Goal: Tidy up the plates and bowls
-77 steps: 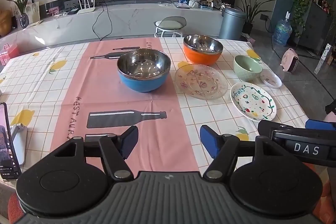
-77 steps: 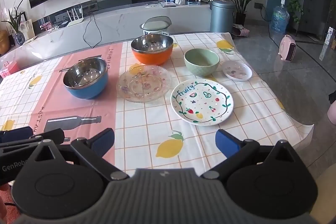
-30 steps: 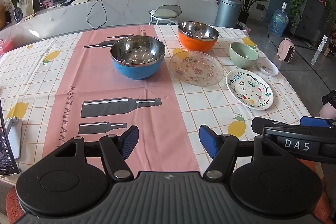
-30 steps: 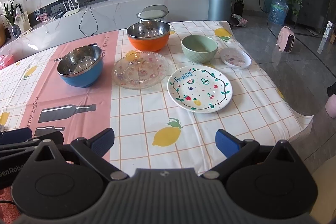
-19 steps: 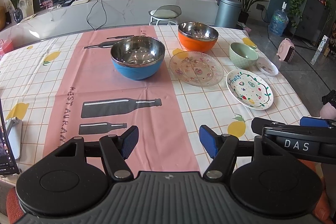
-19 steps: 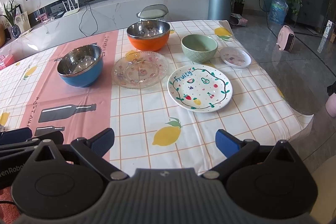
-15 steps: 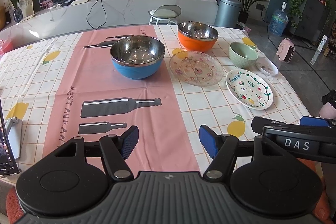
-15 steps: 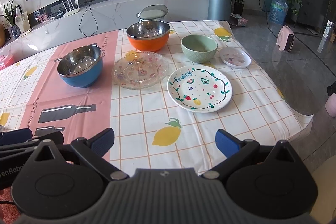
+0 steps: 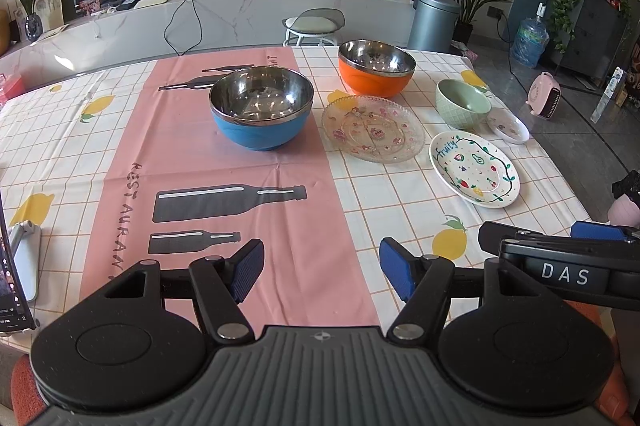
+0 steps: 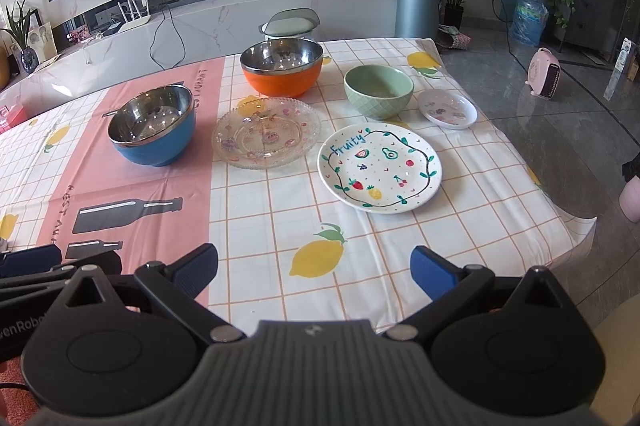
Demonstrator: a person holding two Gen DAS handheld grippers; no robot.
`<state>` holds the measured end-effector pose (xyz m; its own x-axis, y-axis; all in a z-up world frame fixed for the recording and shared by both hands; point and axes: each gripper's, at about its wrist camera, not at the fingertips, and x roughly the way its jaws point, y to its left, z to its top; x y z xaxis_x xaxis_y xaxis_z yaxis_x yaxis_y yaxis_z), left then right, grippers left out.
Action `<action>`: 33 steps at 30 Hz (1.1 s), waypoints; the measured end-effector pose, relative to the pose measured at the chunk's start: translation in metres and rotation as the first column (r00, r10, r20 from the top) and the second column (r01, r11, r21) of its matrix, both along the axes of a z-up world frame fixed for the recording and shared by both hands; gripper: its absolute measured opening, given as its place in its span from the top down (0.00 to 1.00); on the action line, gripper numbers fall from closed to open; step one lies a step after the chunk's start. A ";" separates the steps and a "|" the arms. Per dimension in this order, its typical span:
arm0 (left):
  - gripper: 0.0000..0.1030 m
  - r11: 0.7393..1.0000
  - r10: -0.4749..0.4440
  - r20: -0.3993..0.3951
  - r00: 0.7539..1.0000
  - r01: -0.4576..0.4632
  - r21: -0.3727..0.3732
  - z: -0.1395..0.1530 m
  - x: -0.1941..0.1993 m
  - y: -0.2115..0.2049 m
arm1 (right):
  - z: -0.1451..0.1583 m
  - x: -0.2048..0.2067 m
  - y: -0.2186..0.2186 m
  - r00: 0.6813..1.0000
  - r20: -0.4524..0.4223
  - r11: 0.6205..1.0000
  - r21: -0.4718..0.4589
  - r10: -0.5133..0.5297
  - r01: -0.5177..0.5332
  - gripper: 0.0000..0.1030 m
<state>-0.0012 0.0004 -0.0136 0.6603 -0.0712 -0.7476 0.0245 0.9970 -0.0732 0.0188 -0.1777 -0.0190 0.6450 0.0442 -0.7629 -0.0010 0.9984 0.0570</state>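
Note:
On the table stand a blue steel-lined bowl [image 9: 261,114] [image 10: 154,128], an orange steel-lined bowl [image 9: 376,68] [image 10: 282,68], a green bowl [image 9: 462,103] [image 10: 378,91], a clear glass plate [image 9: 373,133] [image 10: 266,137], a white "Fruity" plate [image 9: 474,168] [image 10: 380,168] and a small white dish [image 9: 508,125] [image 10: 447,108]. My left gripper [image 9: 322,276] is open and empty above the table's near edge. My right gripper [image 10: 314,272] is open and empty, near the front edge, well short of the Fruity plate.
A phone on a stand [image 9: 14,266] sits at the table's left front. The tablecloth [image 10: 280,226] hangs over the right edge. A stool [image 9: 314,24] stands behind the table, with a bin [image 9: 434,22], a water bottle [image 9: 530,42] and a pink heater [image 9: 546,100] on the floor to the right.
Both grippers stay open. Both views have risen a little since 2.6 s ago, then held nearly still over the last second.

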 end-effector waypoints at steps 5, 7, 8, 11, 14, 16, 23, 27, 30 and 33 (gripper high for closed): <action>0.25 1.000 0.000 -0.001 1.000 0.000 0.000 0.000 0.000 0.000 | 0.000 0.000 0.000 1.000 0.001 1.000 -0.001 0.000 0.000 0.03; 0.24 1.000 -0.001 -0.003 1.000 0.001 -0.010 -0.001 0.001 0.001 | -0.001 0.000 0.000 1.000 0.000 1.000 0.002 0.000 0.000 0.03; 0.24 1.000 -0.001 -0.004 1.000 0.001 -0.020 -0.002 0.001 0.002 | -0.001 0.000 0.000 1.000 0.000 1.000 0.005 0.001 -0.001 0.03; 0.24 0.999 0.020 0.005 1.000 -0.020 -0.046 -0.003 0.003 0.010 | -0.001 0.002 0.000 1.000 0.004 1.000 0.016 0.007 -0.007 0.03; 0.24 0.997 0.061 0.027 0.998 -0.060 -0.048 -0.003 0.007 0.019 | -0.002 0.006 0.001 1.000 0.016 0.999 0.033 0.016 -0.016 0.03; 0.24 0.994 0.090 0.037 0.995 -0.088 -0.058 -0.002 0.012 0.027 | -0.002 0.012 0.002 0.999 0.025 0.998 0.046 0.030 -0.031 0.03; 0.33 0.983 0.135 0.057 0.989 -0.126 -0.132 0.001 0.035 0.052 | -0.003 0.038 0.016 0.996 0.063 0.997 0.031 0.069 -0.071 0.04; 0.35 0.979 0.148 0.082 0.986 -0.134 -0.156 0.004 0.051 0.063 | -0.001 0.055 0.027 0.993 0.104 0.997 0.053 0.058 -0.063 0.04; 0.35 0.975 0.167 0.112 0.980 -0.146 -0.170 0.007 0.063 0.072 | 0.003 0.069 0.041 0.989 0.141 0.998 0.021 0.052 -0.056 0.04; 0.39 0.970 0.207 0.150 0.967 -0.183 -0.162 0.007 0.073 0.077 | 0.007 0.082 0.051 0.981 0.189 0.999 0.012 0.039 -0.043 0.04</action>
<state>0.0721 0.0773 -0.0064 0.7852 -0.0286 -0.6186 -0.1455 0.9625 -0.2291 0.1012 -0.1269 -0.0121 0.7746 0.0848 -0.6267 -0.0542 0.9962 0.0678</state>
